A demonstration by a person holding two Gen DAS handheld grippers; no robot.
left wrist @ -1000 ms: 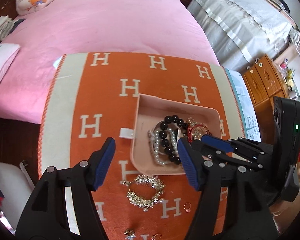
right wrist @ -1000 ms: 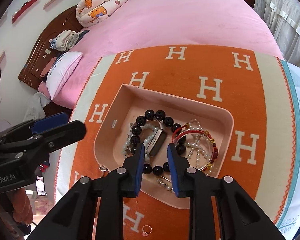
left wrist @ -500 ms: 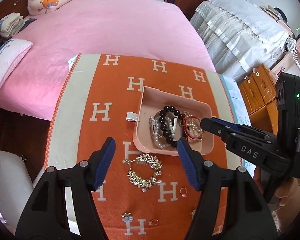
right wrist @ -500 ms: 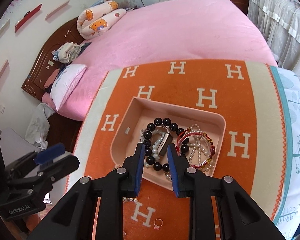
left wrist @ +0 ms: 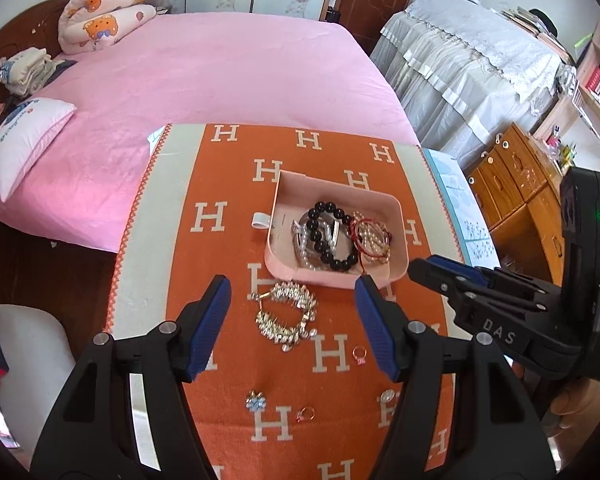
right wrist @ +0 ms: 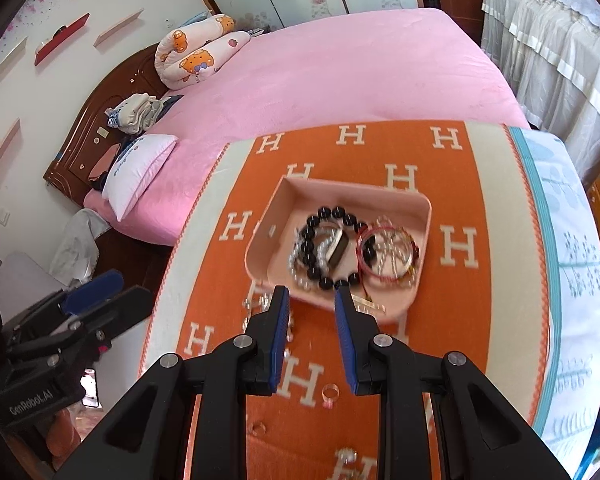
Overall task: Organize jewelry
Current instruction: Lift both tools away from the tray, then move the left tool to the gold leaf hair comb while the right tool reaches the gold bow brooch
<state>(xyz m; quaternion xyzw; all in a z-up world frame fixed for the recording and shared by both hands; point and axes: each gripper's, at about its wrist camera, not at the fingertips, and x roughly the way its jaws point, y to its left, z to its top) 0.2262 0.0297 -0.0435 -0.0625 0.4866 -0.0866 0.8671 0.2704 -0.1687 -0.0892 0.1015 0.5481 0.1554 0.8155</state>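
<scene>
- A shallow pink rectangular tray sits on an orange cloth patterned with cream H letters, which covers a desk at the foot of a pink-sheeted bed.
- Inside the tray lie a black round-bead bracelet, a strand of small white pearls and a thin red bangle tangled with more pearls.
- Just outside the tray's near wall, a gold-and-crystal chain necklace lies bunched on the cloth.
- Nearer the camera, small pieces are scattered on the cloth: a ring with a pink stone, a pale blue flower-shaped brooch and another small ring.
- The left tool hovers above the necklace, its blue-padded jaws spread wide and grasping nothing.
- The right tool hangs over the tray's near edge, jaws narrowly parted with nothing between them.
- A person's fingers show at the right tool's grip in the left wrist view.
- The right wrist view is slightly blurred.
</scene>
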